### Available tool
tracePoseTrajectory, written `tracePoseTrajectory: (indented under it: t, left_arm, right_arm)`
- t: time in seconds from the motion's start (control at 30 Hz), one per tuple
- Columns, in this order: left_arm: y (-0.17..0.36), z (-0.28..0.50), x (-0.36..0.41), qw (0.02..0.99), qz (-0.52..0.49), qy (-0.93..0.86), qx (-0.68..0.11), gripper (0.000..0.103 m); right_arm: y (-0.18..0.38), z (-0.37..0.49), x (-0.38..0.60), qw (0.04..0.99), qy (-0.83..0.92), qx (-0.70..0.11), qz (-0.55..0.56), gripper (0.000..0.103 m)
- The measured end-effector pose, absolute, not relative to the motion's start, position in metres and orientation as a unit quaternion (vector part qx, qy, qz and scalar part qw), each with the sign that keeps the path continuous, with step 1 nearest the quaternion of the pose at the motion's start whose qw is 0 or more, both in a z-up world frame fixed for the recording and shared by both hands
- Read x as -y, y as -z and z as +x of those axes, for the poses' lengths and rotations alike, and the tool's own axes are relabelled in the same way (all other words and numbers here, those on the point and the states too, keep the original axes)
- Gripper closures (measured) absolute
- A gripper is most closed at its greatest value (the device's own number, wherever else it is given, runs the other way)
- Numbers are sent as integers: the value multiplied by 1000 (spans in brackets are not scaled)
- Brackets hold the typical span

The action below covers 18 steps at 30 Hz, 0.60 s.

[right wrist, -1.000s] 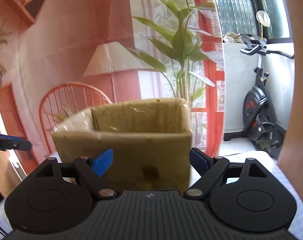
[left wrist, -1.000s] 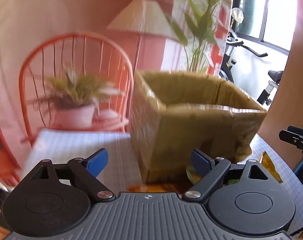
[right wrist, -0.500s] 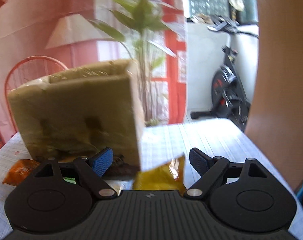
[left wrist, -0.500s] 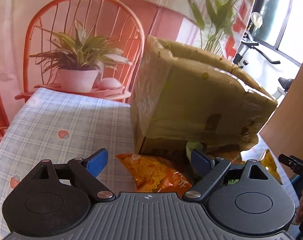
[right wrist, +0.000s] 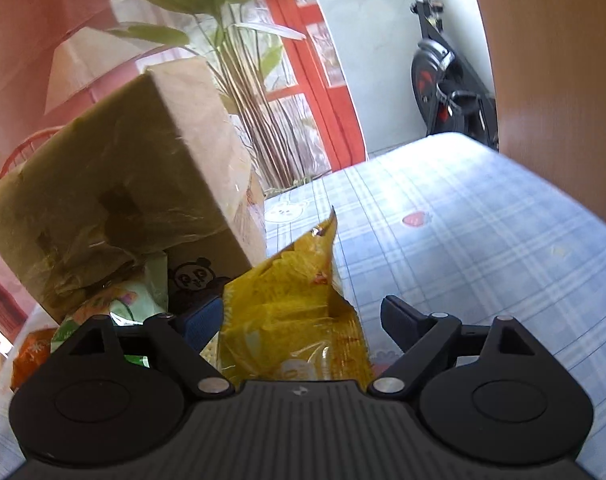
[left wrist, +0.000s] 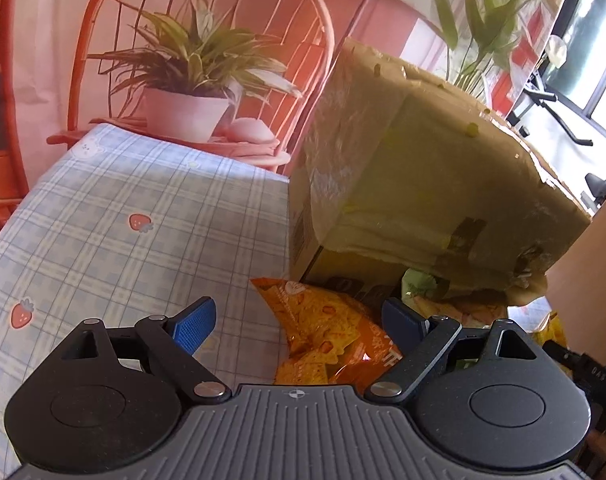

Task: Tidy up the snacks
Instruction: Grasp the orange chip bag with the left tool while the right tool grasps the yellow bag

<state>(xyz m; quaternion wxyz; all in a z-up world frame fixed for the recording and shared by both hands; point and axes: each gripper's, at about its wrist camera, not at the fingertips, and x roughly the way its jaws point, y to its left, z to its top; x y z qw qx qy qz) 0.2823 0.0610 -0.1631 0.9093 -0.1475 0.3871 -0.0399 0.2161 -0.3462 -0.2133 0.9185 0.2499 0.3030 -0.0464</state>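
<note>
Your right gripper (right wrist: 301, 320) points down at the checked tablecloth (right wrist: 483, 240), jaws spread wide. A yellow snack bag (right wrist: 291, 312) lies between them, its crimped top corner sticking up; the pads do not press it, though the left blue pad (right wrist: 201, 322) sits right against its edge. Just left of the yellow bag lies a pale green packet (right wrist: 123, 300), and further left an orange packet (right wrist: 29, 354) at the frame edge. The cardboard box (right wrist: 123, 184), wrapped in clear tape, stands behind and left of the yellow bag, one flap hanging over the green packet. Well behind the yellow bag: a leafy plant (right wrist: 223, 60) and an exercise bike (right wrist: 451, 84).
</note>
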Motion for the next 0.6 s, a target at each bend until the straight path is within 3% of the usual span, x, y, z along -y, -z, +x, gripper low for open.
tracePoseTrajectory:
  t: [0.1,0.17,0.3,0.6]
  left_arm:
    - [169,283,-60,906,-157,43,-392,12]
    - [172,285,-58,904,-158,47,-394,12]
    - [179,290,-51,902,-154,61,-400,12]
    - [218,303,-63,862,-276,53,-422,12]
  right_arm:
    - [216,216,345,917,35,-301,259,19]
    - [215,218,343,918,24,-299,260,29]
    - [211,218,335,926,21,-296,233,37]
    - [212,216,337,923,19,-297,242,41]
